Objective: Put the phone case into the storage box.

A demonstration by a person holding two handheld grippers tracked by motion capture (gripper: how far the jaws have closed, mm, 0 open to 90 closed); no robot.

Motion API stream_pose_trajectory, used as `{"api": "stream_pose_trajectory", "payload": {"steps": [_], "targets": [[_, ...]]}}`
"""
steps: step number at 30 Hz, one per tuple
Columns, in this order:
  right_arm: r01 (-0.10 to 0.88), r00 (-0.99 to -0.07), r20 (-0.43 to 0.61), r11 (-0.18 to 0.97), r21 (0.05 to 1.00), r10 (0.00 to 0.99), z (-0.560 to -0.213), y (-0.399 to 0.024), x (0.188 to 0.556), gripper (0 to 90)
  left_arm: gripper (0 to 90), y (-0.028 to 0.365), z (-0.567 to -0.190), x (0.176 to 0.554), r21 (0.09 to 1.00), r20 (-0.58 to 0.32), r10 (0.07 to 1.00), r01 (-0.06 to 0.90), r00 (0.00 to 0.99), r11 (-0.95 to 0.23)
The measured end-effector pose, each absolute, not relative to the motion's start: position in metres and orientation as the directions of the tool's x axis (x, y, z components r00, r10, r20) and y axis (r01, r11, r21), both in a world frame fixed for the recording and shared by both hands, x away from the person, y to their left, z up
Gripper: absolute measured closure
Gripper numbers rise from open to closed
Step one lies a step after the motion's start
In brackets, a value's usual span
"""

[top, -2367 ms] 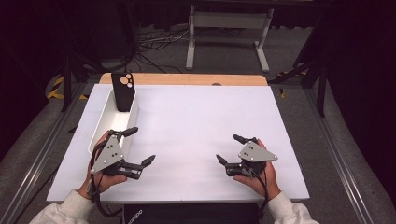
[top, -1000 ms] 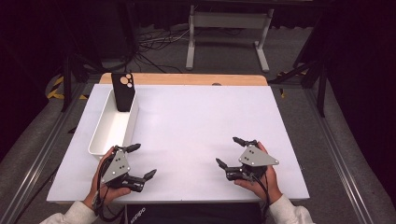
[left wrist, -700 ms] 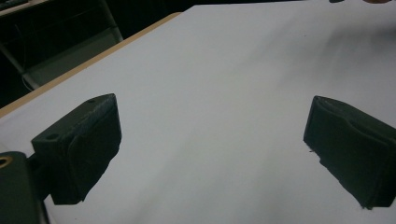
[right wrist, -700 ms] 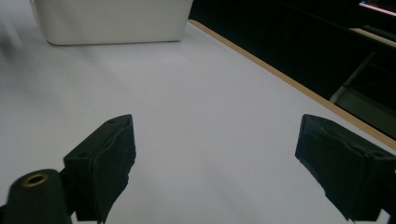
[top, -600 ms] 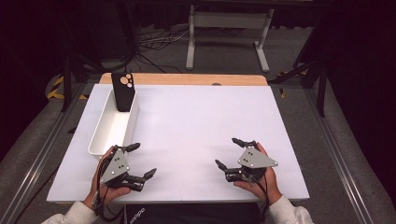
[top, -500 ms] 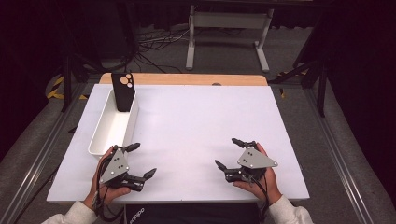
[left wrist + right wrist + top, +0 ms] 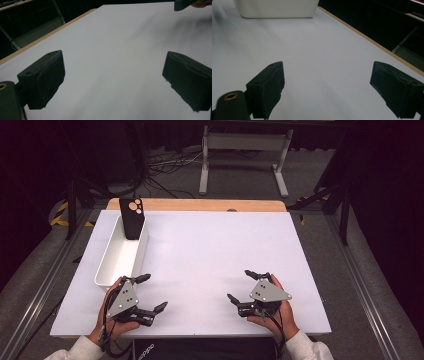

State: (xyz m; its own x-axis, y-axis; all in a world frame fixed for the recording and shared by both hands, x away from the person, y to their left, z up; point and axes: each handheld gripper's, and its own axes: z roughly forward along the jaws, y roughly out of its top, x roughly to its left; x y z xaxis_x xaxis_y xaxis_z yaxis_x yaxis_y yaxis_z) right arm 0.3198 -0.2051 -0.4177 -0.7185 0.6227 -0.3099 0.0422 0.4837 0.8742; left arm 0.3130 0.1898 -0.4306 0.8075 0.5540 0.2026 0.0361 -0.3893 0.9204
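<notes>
Two tools are held above the near edge of one white worktop, one in each hand. The left tool is seen near the front left corner, just past the near end of a single white bin, and its jaws are spread wide with nothing between them. The right tool is held near the front right, well apart from the left one, and its jaws are likewise spread wide and empty. Each tool is made of black parts with a grey three-cornered plate on top, and two blunt black jaws with a matte, slightly rough face are shown in each gripper view. The bin is long, rectangular and smooth, apparently plastic, and it is set along the left side of the worktop. One black phone case is propped upright at the far end of the bin, its back marked by three round pale openings in a cluster. No writing can be read on it. A strip of light wood is seen along the far edge of the worktop. A white metal stand and loose cables are visible on the grey floor beyond.
</notes>
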Motion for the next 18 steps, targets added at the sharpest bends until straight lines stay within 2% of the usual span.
{"api": "stream_pose_trajectory", "payload": {"steps": [18], "targets": [[0.05,-0.718,-0.302,0.479,0.876,0.627,-0.4196,-0.2064,0.3211,12.7,5.1,0.1877,-0.4306,0.3156,0.918,0.204,0.563,0.044,0.801,-0.394]]}}
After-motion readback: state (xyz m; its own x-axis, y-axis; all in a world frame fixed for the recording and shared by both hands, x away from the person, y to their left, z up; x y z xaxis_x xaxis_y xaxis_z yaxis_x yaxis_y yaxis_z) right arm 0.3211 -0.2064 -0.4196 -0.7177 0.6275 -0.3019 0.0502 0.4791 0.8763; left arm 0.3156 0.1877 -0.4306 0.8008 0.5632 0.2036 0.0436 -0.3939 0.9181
